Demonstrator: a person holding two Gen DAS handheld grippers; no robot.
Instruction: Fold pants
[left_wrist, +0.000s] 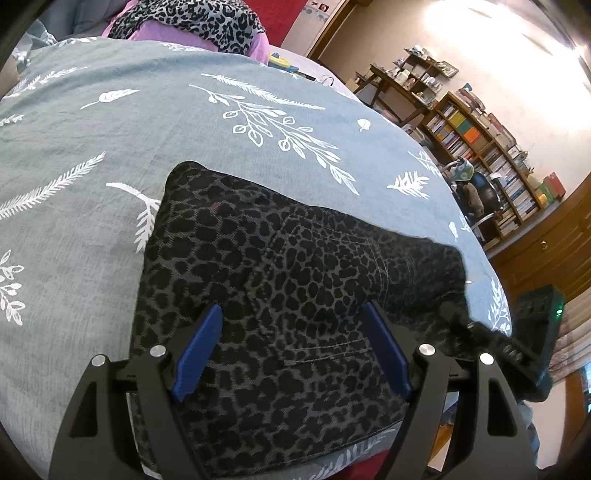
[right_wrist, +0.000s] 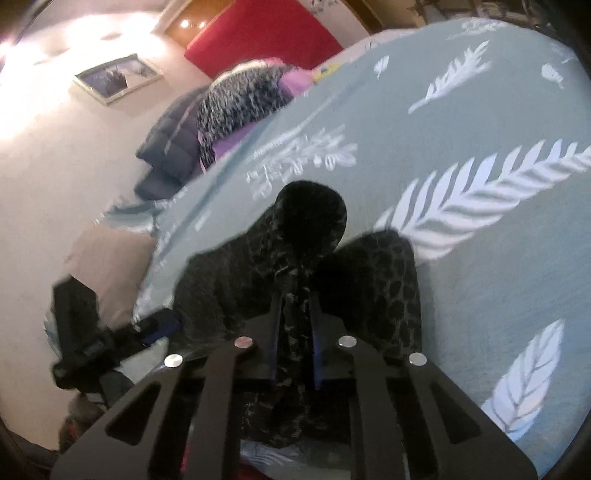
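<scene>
Jaws of the right gripper (right_wrist: 295, 314) are clamped on a bunched fold of the dark grey leopard-print pants (left_wrist: 280, 280), lifting that part above the bed. Those of the left gripper (left_wrist: 291, 350) stand wide apart, with nothing between the blue pads (left_wrist: 199, 354), over the pants, which lie partly folded on the grey-green bedspread with white leaf print (left_wrist: 110, 122). A wooden bookshelf (left_wrist: 480, 147) stands beyond the bed.

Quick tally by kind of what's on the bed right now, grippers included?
Leopard-print pants: 1
Pile of clothes at the far end: 1
Bedspread: 1
Grippers: 2, the left gripper open, the right gripper shut on the pants
Total: 5
</scene>
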